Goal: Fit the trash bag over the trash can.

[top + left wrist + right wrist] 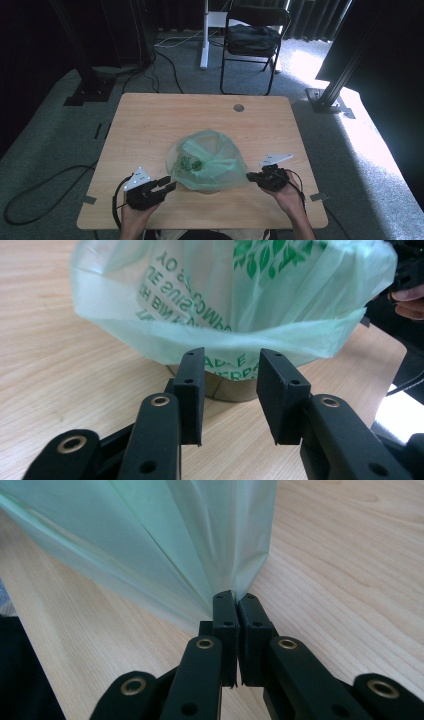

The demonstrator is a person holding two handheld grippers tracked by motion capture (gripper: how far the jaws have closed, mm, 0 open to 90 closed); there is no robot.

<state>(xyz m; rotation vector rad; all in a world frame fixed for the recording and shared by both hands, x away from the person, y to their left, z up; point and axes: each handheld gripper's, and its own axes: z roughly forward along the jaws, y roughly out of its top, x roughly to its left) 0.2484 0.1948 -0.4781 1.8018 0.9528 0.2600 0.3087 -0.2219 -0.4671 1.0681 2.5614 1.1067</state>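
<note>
Green bag (210, 162): a thin, see-through plastic bag with dark green print, draped over a round container near the front middle of the table (150, 120); its mouth stands open toward the top.
Container under the bag (227, 390): a pale, round base shows below the bag's folded rim in the left gripper view, standing on the wood.
Left hand-held gripper (165, 186): at the bag's front left, just beside it; jaws parted with nothing between them, the bag's rim just ahead of the tips and not touched.
Right hand-held gripper (251, 176): at the bag's right edge; jaws closed together, pinching a gathered fold of the green film (220, 545), which fans up and away from the tips.
Chair (252, 40): a black folding chair beyond the far edge of the table.
</note>
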